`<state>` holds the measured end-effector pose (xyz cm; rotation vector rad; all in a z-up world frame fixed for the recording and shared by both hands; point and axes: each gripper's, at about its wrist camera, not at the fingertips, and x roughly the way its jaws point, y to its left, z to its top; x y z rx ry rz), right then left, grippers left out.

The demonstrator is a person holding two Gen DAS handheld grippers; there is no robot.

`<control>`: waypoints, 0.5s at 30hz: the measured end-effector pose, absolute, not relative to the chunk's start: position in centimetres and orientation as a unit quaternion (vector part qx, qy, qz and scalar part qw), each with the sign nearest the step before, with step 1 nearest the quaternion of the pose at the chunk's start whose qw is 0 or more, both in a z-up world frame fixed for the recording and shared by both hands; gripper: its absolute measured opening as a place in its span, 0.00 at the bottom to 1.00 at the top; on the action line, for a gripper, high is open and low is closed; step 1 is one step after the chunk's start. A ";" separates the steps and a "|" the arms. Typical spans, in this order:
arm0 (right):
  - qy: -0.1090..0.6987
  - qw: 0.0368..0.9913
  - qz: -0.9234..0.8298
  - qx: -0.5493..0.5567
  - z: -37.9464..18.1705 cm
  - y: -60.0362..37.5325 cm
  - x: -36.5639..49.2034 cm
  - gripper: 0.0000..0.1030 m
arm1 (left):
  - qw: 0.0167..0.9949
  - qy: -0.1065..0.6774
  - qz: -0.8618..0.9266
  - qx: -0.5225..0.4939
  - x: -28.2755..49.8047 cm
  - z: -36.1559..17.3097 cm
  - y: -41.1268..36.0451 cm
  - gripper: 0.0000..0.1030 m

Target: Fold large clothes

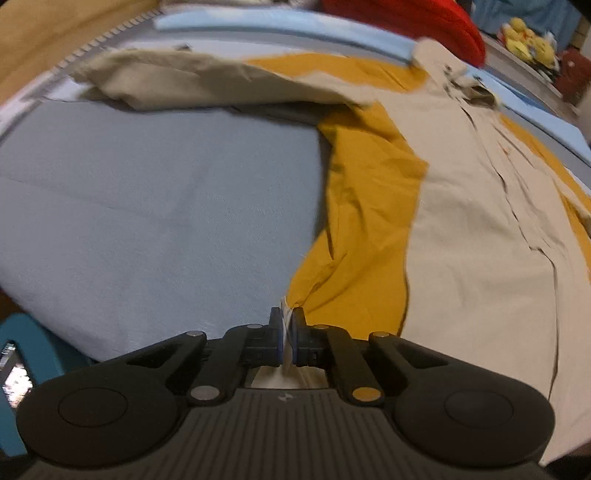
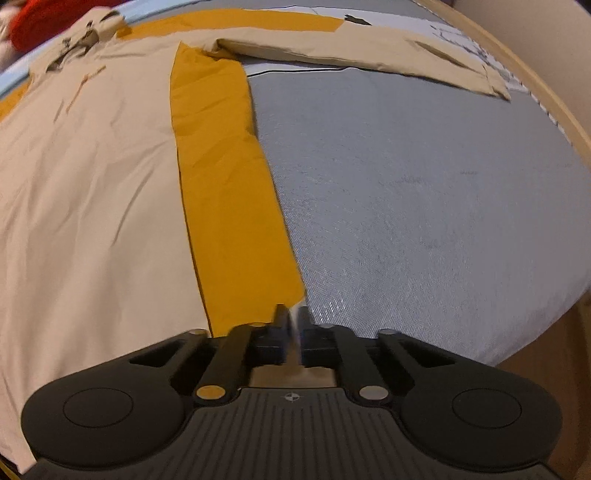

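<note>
1. The left gripper (image 1: 287, 320) has its jaws pressed together on the bottom corner of the beige coat (image 1: 476, 206), where the mustard lining (image 1: 362, 236) is turned out.
2. The coat lies spread on the grey mattress (image 1: 147, 206), with one sleeve (image 1: 192, 79) stretched out to the side.
3. A red cushion (image 1: 413, 22) is behind the collar.
4. The right gripper (image 2: 292, 320) pinches the other bottom corner, beside the lining strip (image 2: 229, 192); the other sleeve (image 2: 369, 55) reaches toward the mattress edge.
</note>
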<state>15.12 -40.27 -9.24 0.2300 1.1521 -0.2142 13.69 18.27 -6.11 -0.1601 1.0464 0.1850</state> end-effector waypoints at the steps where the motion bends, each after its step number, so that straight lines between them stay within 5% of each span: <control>1: 0.540 0.829 -0.090 0.116 -8.8 -40.2 14.5 0.01 | 0.853 0.508 0.090 -0.081 13.6 -6.2 18.5 0.04; 4: 0.542 0.831 -0.087 0.087 -8.7 -39.7 13.9 0.01 | 0.829 0.551 0.059 -0.077 13.5 -7.2 17.8 0.07; 15: 0.513 0.850 -0.117 0.024 -6.9 -38.2 13.5 0.01 | 0.880 0.472 0.051 -0.027 12.0 -4.3 15.8 0.15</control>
